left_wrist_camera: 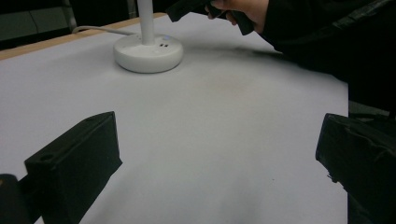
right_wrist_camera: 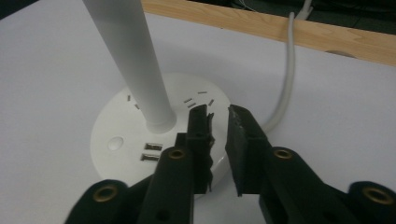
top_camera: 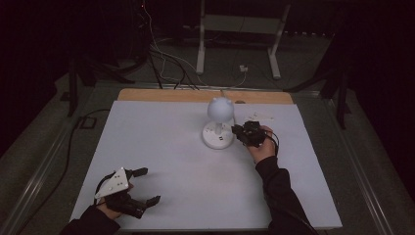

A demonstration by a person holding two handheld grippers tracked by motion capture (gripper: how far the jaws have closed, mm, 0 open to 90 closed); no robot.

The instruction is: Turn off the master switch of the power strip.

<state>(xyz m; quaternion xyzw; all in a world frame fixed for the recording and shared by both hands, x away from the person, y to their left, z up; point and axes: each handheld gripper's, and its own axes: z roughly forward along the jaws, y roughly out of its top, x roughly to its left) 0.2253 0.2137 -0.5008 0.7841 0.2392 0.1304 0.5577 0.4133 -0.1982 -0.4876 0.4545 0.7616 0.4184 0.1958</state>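
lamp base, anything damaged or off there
Nothing on the lamp looks damaged: its base sits flat on the white table, the pole is upright and the cord runs off the back edge. The one odd thing is the right claw: its pad edges look ragged and chipped.

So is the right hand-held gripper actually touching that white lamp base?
Cannot tell. In the right gripper view the right hand-held gripper, nearly closed with nothing between its jaws, hangs over the lamp base rim; no view shows contact or a gap plainly.
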